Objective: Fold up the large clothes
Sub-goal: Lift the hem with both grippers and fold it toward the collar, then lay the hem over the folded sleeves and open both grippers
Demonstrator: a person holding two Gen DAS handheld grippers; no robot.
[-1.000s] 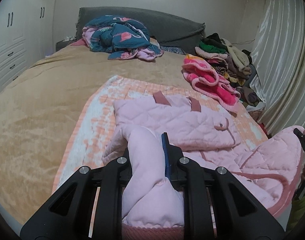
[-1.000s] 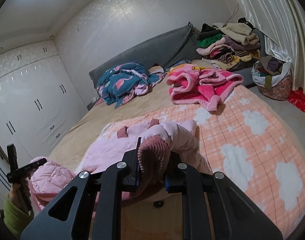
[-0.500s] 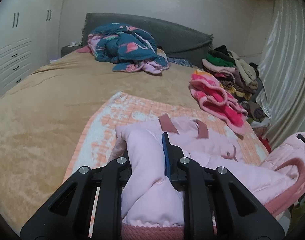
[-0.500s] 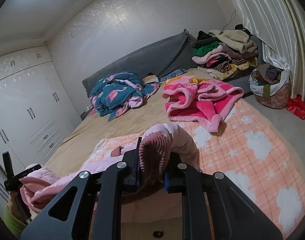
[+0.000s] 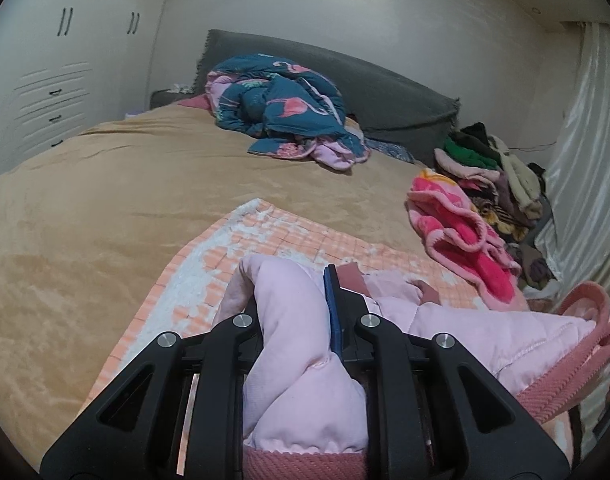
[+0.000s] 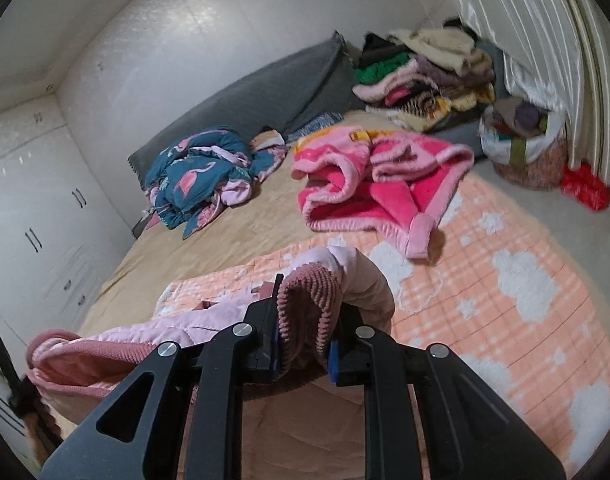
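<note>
A pale pink quilted jacket (image 5: 297, 360) with darker pink ribbed trim hangs between my two grippers above the peach cloud-print blanket (image 6: 505, 320). My left gripper (image 5: 293, 312) is shut on a bunched fold of the jacket near its ribbed hem. My right gripper (image 6: 305, 320) is shut on the jacket's ribbed cuff (image 6: 305, 304). The jacket (image 6: 145, 332) stretches to the left in the right wrist view and to the right in the left wrist view. Most of its body is lifted and hidden behind the folds.
A tan bed cover (image 5: 105, 208) spreads to the left. A teal flamingo-print garment (image 5: 281, 108) lies by the grey headboard (image 5: 385, 92). A hot pink fleece (image 6: 377, 184) lies beside a clothes pile (image 6: 421, 72). A basket (image 6: 525, 144) stands by the curtain.
Both grippers have risen and carried the jacket up off the blanket. The flat-lying part seen a second ago is now almost fully lifted. Both stay shut.
</note>
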